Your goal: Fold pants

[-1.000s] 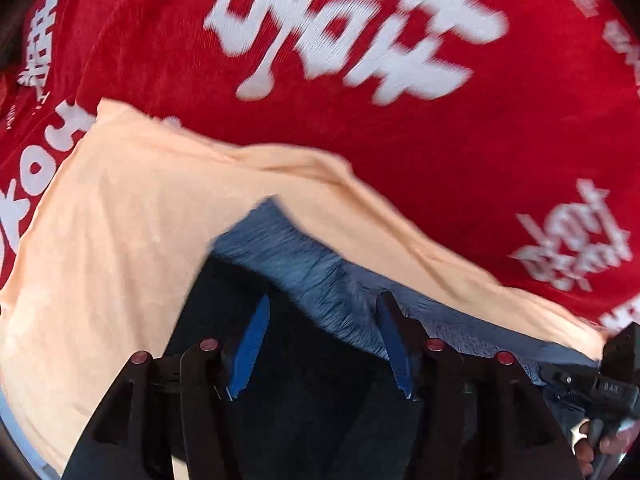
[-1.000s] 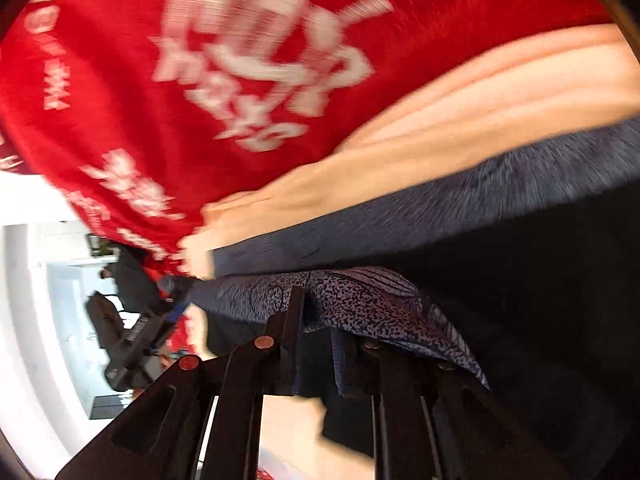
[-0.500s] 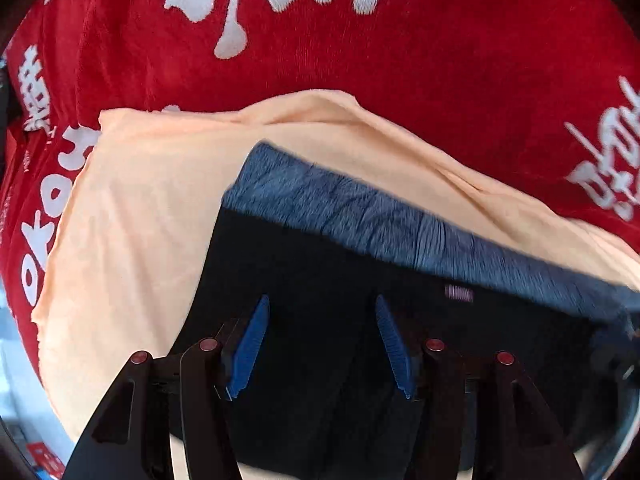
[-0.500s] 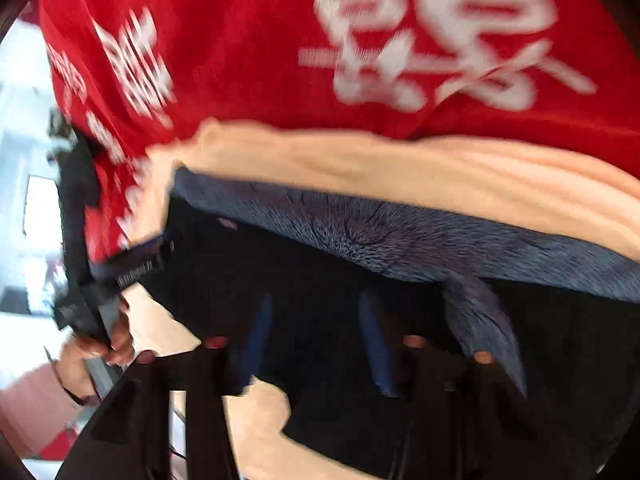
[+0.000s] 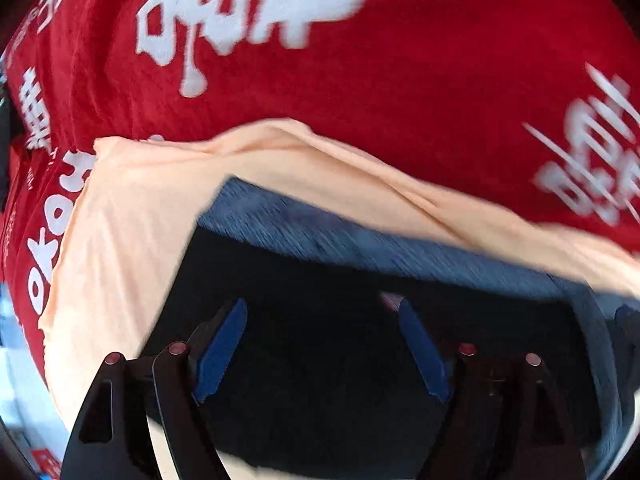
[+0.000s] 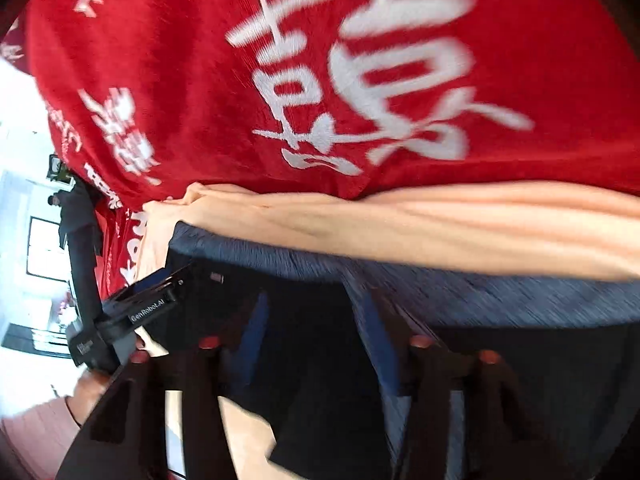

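The black pants (image 5: 320,360) with a blue-grey waistband (image 5: 340,236) lie flat on a peach cloth (image 5: 132,248). My left gripper (image 5: 324,344) is open just above the black fabric, below the waistband, holding nothing. In the right wrist view the pants (image 6: 312,380) and waistband (image 6: 500,292) lie the same way. My right gripper (image 6: 316,336) is open over the black fabric near the waistband. The left gripper's body (image 6: 132,320) shows at that view's left, by the waistband corner.
A red cloth with white lettering (image 5: 360,80) covers the surface beyond the peach cloth and also fills the top of the right wrist view (image 6: 360,80). A bright room (image 6: 24,240) shows at the far left of the right wrist view.
My right gripper has let go of the waistband and opened. The pants now lie flat on the peach cloth. Both grippers have moved over the black fabric.
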